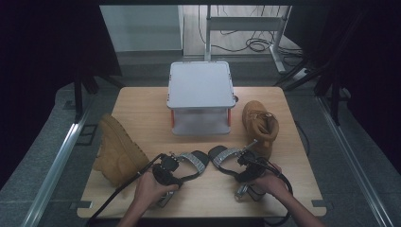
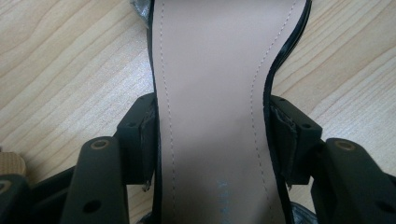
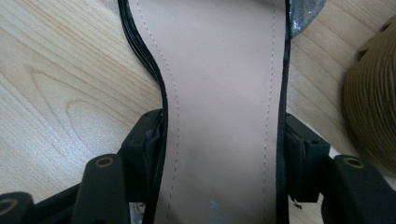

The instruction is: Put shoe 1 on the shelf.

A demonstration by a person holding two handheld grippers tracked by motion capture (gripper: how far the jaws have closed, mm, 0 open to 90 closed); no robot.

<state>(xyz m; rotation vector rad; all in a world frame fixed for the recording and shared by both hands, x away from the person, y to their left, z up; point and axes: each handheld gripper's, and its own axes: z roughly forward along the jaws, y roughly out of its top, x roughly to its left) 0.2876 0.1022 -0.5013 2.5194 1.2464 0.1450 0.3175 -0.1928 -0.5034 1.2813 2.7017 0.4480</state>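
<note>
Two black sandals with beige insoles and glittery silver straps lie toe to toe at the table's front middle: the left sandal (image 1: pixel 193 161) and the right sandal (image 1: pixel 223 156). My left gripper (image 1: pixel 174 164) straddles the left sandal's narrow waist. In the left gripper view the black pads (image 2: pixel 142 133) press both edges of the insole (image 2: pixel 210 93), so the left gripper (image 2: pixel 212 123) is shut on it. My right gripper (image 1: pixel 243 163) holds the right sandal the same way: in the right gripper view its pads (image 3: pixel 299 149) touch both sides of the insole (image 3: pixel 219 84), right gripper (image 3: pixel 224 135) shut.
A tan boot (image 1: pixel 116 151) lies on its side at the table's left edge. A second tan boot (image 1: pixel 260 123) stands at the right, close to the right sandal, its ribbed sole (image 3: pixel 373 107) beside my right jaw. A grey two-tier stand (image 1: pixel 201 85) sits at the back of the wooden table (image 1: pixel 142 104).
</note>
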